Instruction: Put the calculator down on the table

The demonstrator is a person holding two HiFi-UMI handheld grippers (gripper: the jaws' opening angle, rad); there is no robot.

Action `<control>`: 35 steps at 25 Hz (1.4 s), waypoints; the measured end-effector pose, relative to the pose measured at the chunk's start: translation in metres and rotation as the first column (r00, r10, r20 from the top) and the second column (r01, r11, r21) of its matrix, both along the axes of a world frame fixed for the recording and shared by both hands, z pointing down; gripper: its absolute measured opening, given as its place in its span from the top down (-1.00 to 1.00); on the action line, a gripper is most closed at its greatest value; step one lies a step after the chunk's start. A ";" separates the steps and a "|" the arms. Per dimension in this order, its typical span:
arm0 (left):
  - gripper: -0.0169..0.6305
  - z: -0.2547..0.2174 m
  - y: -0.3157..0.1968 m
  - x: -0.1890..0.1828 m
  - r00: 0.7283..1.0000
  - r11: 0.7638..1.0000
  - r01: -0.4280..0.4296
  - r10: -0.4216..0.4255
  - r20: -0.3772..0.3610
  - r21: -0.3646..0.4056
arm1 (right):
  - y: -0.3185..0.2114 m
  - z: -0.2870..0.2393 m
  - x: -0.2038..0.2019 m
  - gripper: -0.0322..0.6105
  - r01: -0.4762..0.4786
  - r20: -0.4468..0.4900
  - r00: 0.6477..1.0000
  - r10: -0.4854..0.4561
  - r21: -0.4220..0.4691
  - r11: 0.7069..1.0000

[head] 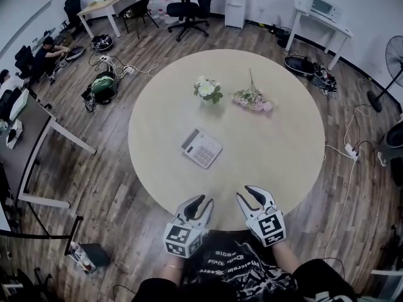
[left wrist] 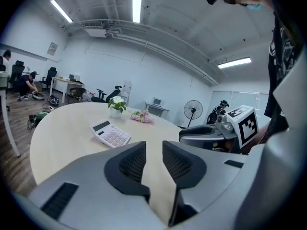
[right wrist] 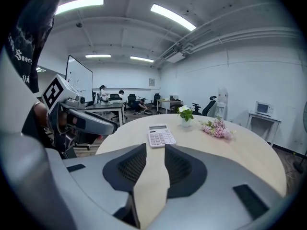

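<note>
The white calculator (head: 201, 148) lies flat on the round beige table (head: 283, 150), left of its middle, with nothing touching it. Both grippers hover at the table's near edge, close to the person's body. My left gripper (head: 201, 205) has its jaws a narrow gap apart with nothing between them. My right gripper (head: 251, 197) stands the same way, empty. In the left gripper view the calculator (left wrist: 110, 133) sits ahead and left of the jaws (left wrist: 153, 147). In the right gripper view the calculator (right wrist: 160, 137) lies just beyond the jaws (right wrist: 155, 150).
A small vase of white flowers (head: 208, 91) and a bunch of pink flowers (head: 253, 99) lie on the table's far half. Around the table are desks, office chairs (head: 189, 8), a fan (head: 393, 55) and floor cables. People sit at the far left.
</note>
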State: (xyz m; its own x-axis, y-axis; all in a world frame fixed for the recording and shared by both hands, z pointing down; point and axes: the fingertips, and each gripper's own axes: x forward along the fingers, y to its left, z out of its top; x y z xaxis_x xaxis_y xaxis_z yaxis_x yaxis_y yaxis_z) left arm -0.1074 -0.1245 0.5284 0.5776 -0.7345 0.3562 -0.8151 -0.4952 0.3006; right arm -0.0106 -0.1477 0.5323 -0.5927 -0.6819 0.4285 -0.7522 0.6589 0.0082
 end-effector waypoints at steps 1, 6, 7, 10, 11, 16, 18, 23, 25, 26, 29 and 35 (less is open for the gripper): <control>0.63 -0.002 -0.001 0.000 1.000 1.000 0.004 -0.004 0.005 0.004 | 0.001 0.000 -0.001 0.56 0.000 0.009 1.000 0.000 -0.001 1.000; 0.88 -0.003 -0.003 0.001 1.000 1.000 0.002 -0.002 0.016 0.003 | 0.001 0.000 -0.004 0.88 0.015 0.032 0.999 -0.014 -0.007 1.000; 0.88 -0.003 -0.003 0.002 1.000 1.000 -0.003 0.003 0.019 0.001 | 0.001 0.001 -0.004 0.88 0.020 0.028 0.999 -0.020 -0.006 1.000; 0.89 0.000 -0.003 0.004 0.999 1.000 -0.013 0.012 0.036 0.003 | 0.001 -0.001 -0.005 0.88 0.030 0.019 0.999 -0.030 -0.003 1.000; 0.89 0.002 -0.003 0.005 0.999 1.000 -0.015 0.015 0.042 0.005 | 0.000 -0.002 -0.005 0.88 0.033 0.015 0.999 -0.033 0.001 0.999; 0.89 0.005 -0.003 0.004 0.998 1.000 -0.010 0.010 0.060 0.004 | 0.001 -0.007 -0.008 0.88 0.059 -0.021 0.998 -0.058 0.033 0.998; 0.89 0.004 -0.004 0.003 0.999 1.000 -0.003 0.003 0.054 -0.003 | 0.001 -0.006 -0.009 0.88 0.064 -0.033 0.997 -0.063 0.039 0.997; 0.89 0.001 -0.004 0.003 0.999 1.000 0.003 -0.003 0.043 -0.002 | 0.005 -0.005 -0.009 0.88 0.066 -0.043 0.997 -0.064 0.043 0.997; 0.89 0.004 -0.004 0.002 0.999 1.000 0.003 -0.003 0.046 0.003 | 0.005 -0.004 -0.008 0.88 0.064 -0.042 0.997 -0.062 0.044 0.997; 0.89 0.006 -0.003 0.002 0.999 1.000 0.004 -0.004 0.048 0.005 | 0.005 -0.004 -0.007 0.89 0.063 -0.042 0.997 -0.061 0.046 0.997; 0.89 0.007 -0.002 0.003 0.999 1.000 0.007 -0.007 0.052 -0.004 | 0.005 -0.004 -0.005 0.89 0.059 -0.044 0.997 -0.057 0.052 0.997; 0.89 0.009 -0.001 0.000 0.998 1.000 0.007 -0.007 0.067 -0.003 | 0.006 -0.003 -0.005 0.88 0.051 -0.043 0.998 -0.048 0.051 0.997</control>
